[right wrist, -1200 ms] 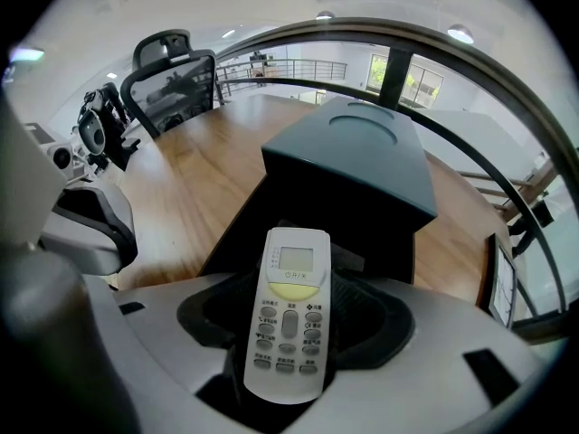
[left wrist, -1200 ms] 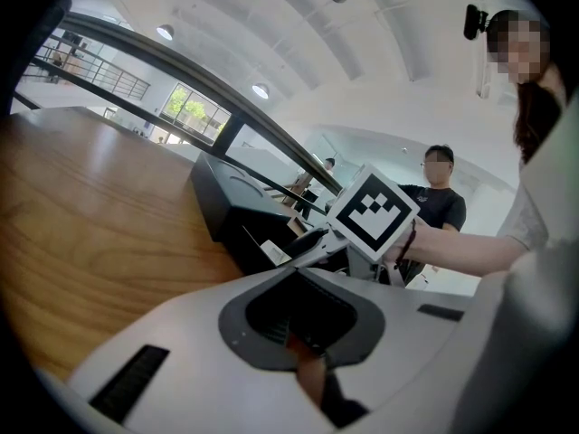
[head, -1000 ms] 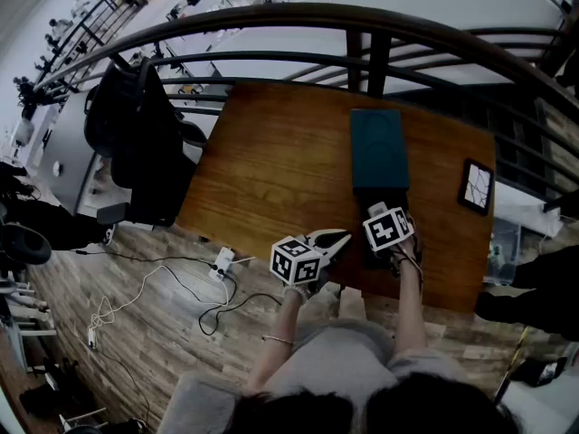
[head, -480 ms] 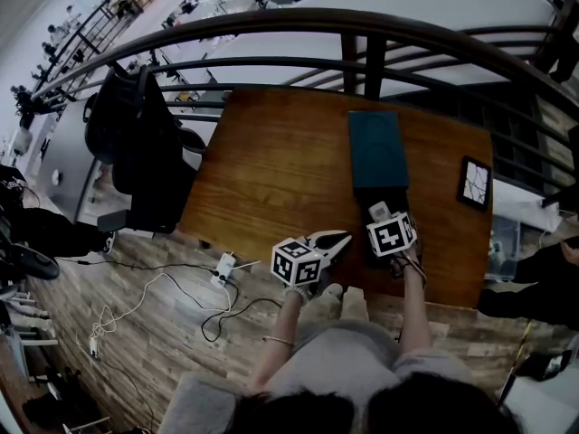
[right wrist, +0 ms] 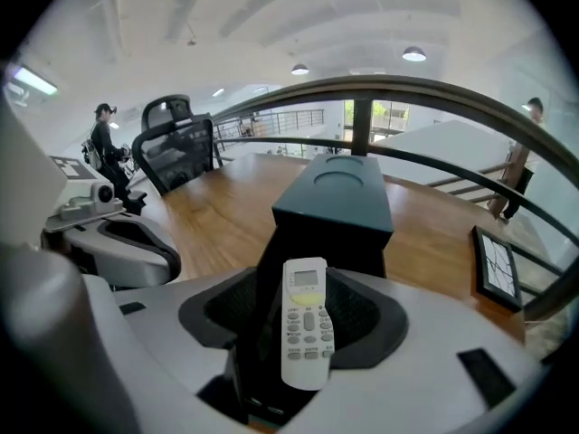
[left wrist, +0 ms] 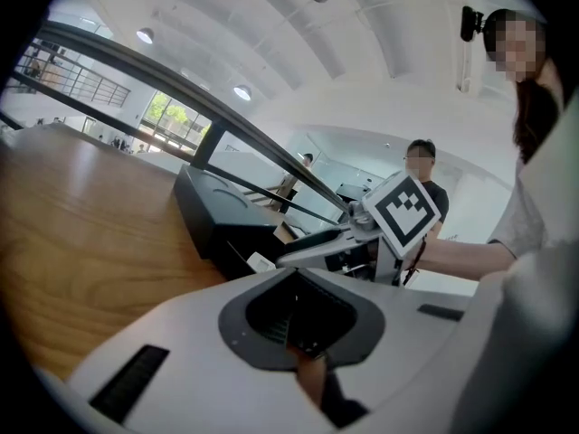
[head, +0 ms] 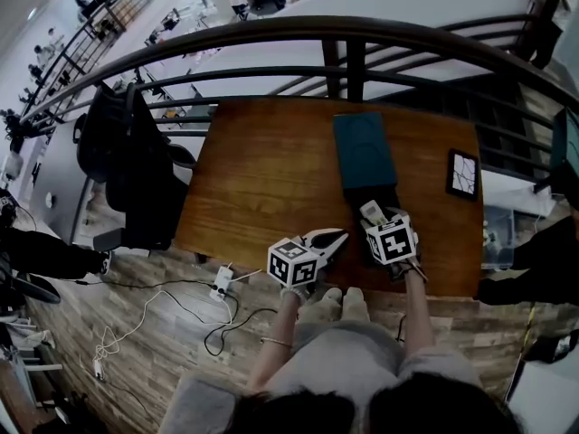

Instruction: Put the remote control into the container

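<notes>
— What is the right gripper [right wrist: 300, 319] holding?
— A white air-conditioner remote control [right wrist: 306, 331]. The jaws are clamped on its lower end, with the buttons facing up.
— Which way does it point?
— Its long axis runs straight out along the jaws, display end away from the gripper. That end is aimed at the open mouth of the dark teal container [right wrist: 336, 202] directly ahead. The tip is at the mouth, but I cannot tell whether it has passed the edge. The container's length lies along the same line.
— And the left gripper [left wrist: 295, 280]?
— It is just to the left of the right one, with its jaws together and nothing between them.
— What is under them?
— A wooden table [head: 262, 179]. On it, ahead and to the right of the right gripper, lies a black-framed panel [head: 462, 174].
— And further out?
— A curved dark metal railing [head: 271, 34] runs past the table's far edge. A black office chair [head: 131, 152] stands far off to the left. A wood-plank floor [head: 136, 333] carries loose cables.
</notes>
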